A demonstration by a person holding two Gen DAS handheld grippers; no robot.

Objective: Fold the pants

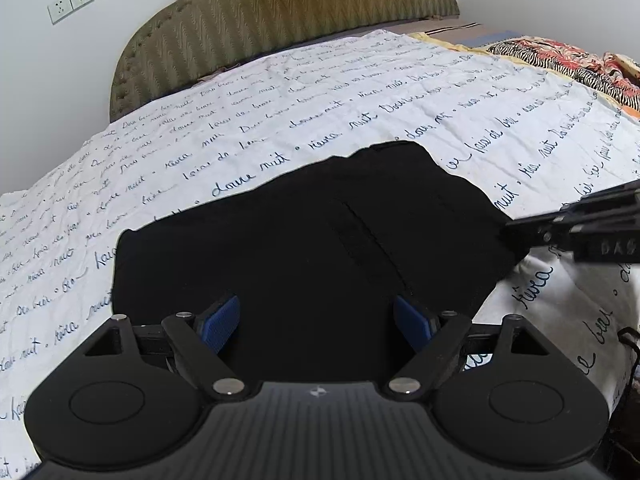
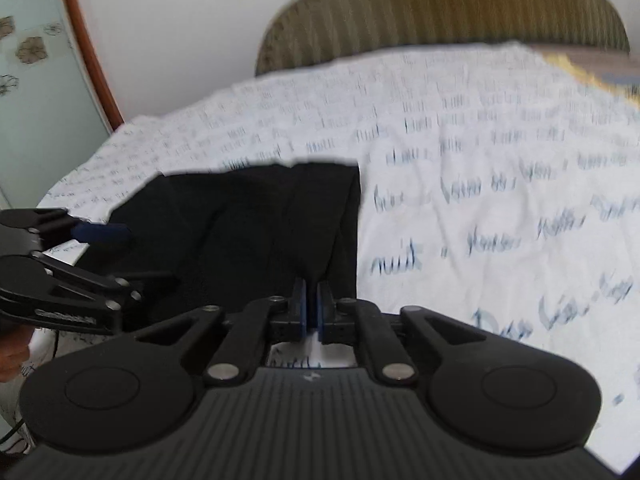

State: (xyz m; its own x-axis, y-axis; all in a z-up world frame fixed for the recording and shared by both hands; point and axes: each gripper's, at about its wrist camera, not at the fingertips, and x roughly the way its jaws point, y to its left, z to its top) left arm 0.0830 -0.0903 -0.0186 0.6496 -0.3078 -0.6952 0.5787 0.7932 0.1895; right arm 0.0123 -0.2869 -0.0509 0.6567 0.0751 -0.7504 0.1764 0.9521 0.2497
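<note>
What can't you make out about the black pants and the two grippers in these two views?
- Black pants: near edge hidden behind the left gripper body, left wrist view; folds lost in uniform black.
- Right gripper: whether its fingers pinch fabric, right wrist view; motion blur.
- Bedspread writing: blurred, right wrist view.

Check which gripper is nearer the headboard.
Hard to call; neither is close. The left gripper hangs open over the near part of the pants, the right gripper is shut on their near edge. The headboard is far across the bed from both.
</note>
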